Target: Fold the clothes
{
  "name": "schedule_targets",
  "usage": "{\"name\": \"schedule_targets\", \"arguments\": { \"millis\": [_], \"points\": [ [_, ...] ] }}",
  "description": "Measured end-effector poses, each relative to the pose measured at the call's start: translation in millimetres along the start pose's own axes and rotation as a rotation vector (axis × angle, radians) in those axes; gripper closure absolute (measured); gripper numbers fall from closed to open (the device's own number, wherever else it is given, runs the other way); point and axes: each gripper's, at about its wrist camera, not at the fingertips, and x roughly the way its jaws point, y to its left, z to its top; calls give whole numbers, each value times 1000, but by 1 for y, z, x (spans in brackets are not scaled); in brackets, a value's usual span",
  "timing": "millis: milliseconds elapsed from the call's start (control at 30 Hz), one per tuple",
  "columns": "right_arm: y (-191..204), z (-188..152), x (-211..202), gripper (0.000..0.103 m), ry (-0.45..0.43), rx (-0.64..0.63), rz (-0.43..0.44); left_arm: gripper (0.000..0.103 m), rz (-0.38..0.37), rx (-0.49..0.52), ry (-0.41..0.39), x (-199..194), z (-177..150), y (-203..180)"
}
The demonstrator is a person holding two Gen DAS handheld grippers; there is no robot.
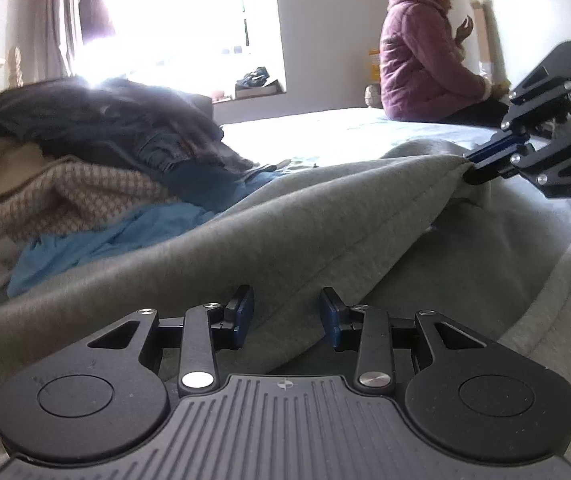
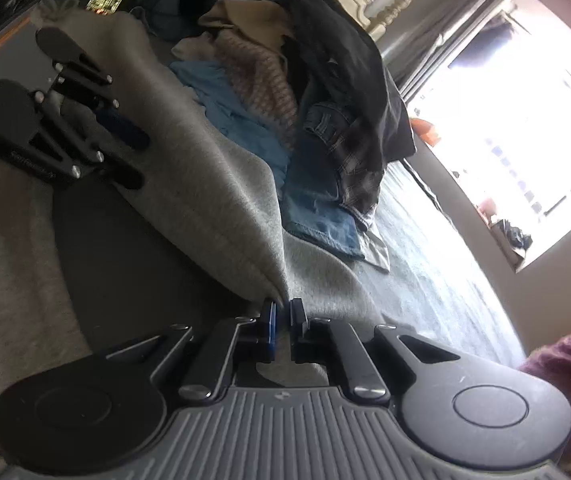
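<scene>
A grey garment (image 1: 293, 220) lies on the bed with one folded edge lifted off it. My left gripper (image 1: 287, 318) is open, and the grey edge runs between its fingers without being pinched. My right gripper (image 2: 283, 312) is shut on the corner of the grey garment (image 2: 213, 184) and holds it up. The right gripper also shows in the left wrist view (image 1: 473, 168), clamped on that far corner. The left gripper shows in the right wrist view (image 2: 133, 160) with its jaws apart around the grey edge.
A pile of clothes (image 1: 97, 152) lies to the left on the bed: dark jacket, beige knit, blue cloth, jeans (image 2: 317, 200). A person in a purple jacket (image 1: 425, 56) sits on the far side of the bed (image 1: 325, 128). A bright window (image 2: 525, 112) is behind.
</scene>
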Motion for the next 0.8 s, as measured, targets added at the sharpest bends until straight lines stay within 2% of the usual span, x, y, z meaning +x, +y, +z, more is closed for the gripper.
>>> {"name": "schedule_targets", "arguments": {
  "millis": [67, 167, 267, 400, 467, 533, 567, 600, 700, 800],
  "points": [
    [-3, 4, -2, 97, -10, 18, -28, 93, 4, 7, 11, 1, 1, -2],
    [-9, 12, -1, 97, -16, 19, -67, 103, -12, -19, 13, -3, 3, -1],
    [-17, 11, 3, 101, -5, 22, -112, 103, -75, -86, 28, -13, 6, 1],
    [-22, -9, 7, 102, 37, 89, -50, 103, -91, -35, 51, -40, 1, -12],
    [-23, -21, 4, 101, 43, 157, -3, 102, -58, 22, 45, -48, 0, -20],
    [-28, -34, -6, 101, 43, 251, 38, 95, -21, 76, 54, -46, 6, -27],
    [-31, -40, -11, 101, 42, 298, 57, 82, 2, 107, 55, -40, 11, -31],
    [-34, -46, -17, 101, 40, 345, 75, 74, 25, 138, 56, -34, 15, -34],
    [-49, -65, -42, 97, 30, 476, 117, 72, 49, 245, 105, -2, 23, -44],
    [-62, -82, -69, 86, 9, 554, 133, 72, 57, 313, 200, 36, 24, -51]
  ]
}}
